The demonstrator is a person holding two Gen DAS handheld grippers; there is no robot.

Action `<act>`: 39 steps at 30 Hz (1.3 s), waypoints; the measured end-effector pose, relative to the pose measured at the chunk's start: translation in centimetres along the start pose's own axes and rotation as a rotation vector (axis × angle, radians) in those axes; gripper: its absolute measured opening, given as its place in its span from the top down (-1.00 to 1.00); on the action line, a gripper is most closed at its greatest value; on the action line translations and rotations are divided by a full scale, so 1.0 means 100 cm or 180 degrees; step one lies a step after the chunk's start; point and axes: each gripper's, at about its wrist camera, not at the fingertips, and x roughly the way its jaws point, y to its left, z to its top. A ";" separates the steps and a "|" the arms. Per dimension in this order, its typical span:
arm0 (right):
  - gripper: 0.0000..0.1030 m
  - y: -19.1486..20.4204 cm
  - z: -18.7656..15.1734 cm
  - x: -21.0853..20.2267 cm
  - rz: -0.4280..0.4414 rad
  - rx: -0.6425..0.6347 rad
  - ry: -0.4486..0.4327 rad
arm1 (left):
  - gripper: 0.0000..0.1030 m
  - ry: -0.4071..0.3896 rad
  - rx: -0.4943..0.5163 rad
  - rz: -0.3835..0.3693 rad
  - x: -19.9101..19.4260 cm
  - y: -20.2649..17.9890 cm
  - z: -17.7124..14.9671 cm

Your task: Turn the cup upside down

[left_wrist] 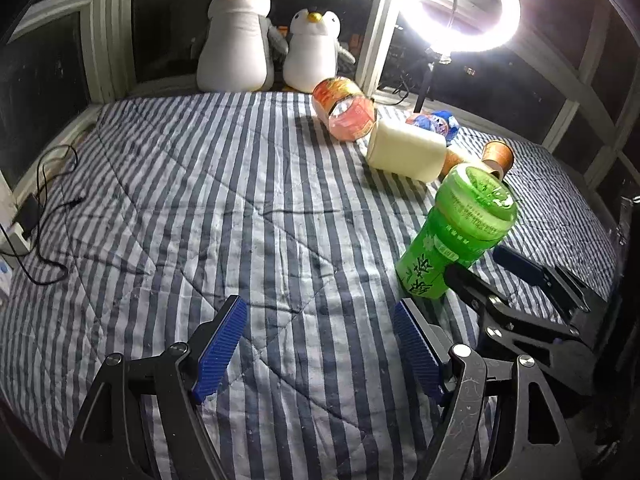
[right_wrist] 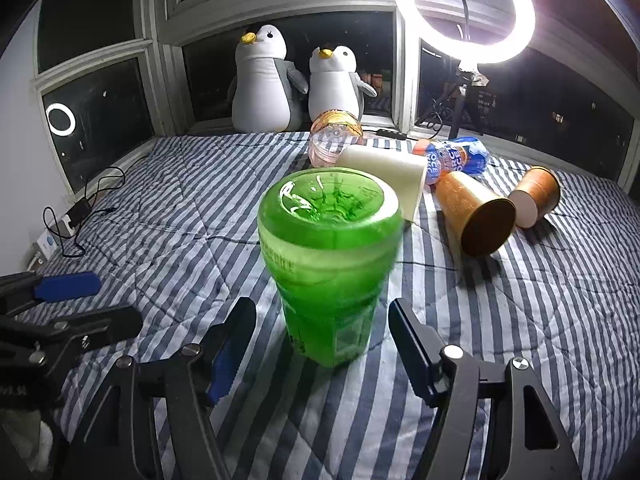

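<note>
A green plastic cup (right_wrist: 332,264) stands on the striped quilt (right_wrist: 520,320) with its closed base facing up; it also shows at the right of the left wrist view (left_wrist: 456,236). My right gripper (right_wrist: 322,344) is open, its fingers on either side of the cup's lower part with gaps on both sides. It also shows in the left wrist view (left_wrist: 496,272) beside the cup. My left gripper (left_wrist: 320,344) is open and empty over bare quilt, left of the cup; it shows at the left edge of the right wrist view (right_wrist: 76,300).
Behind the cup lie a white cup (right_wrist: 384,176), two brown paper cups (right_wrist: 476,216) (right_wrist: 534,196), a clear orange cup (right_wrist: 334,136) and a blue-orange bottle (right_wrist: 456,158). Two plush penguins (right_wrist: 264,80) and a ring light (right_wrist: 464,12) stand by the window. Cables (left_wrist: 44,200) lie at the left edge.
</note>
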 end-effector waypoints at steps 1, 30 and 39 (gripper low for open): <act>-0.27 -0.002 -0.001 -0.004 -0.0001 0.0028 -0.0001 | -0.53 -0.0036 0.0015 0.0011 -0.002 -0.002 0.000; -0.30 -0.022 -0.021 -0.072 -0.0253 0.0465 -0.0160 | -0.54 -0.0598 0.0222 0.0189 -0.041 -0.037 -0.001; -0.30 -0.022 -0.024 -0.084 -0.0330 0.0482 -0.0206 | -0.54 -0.0642 0.0174 0.0200 -0.046 -0.037 -0.004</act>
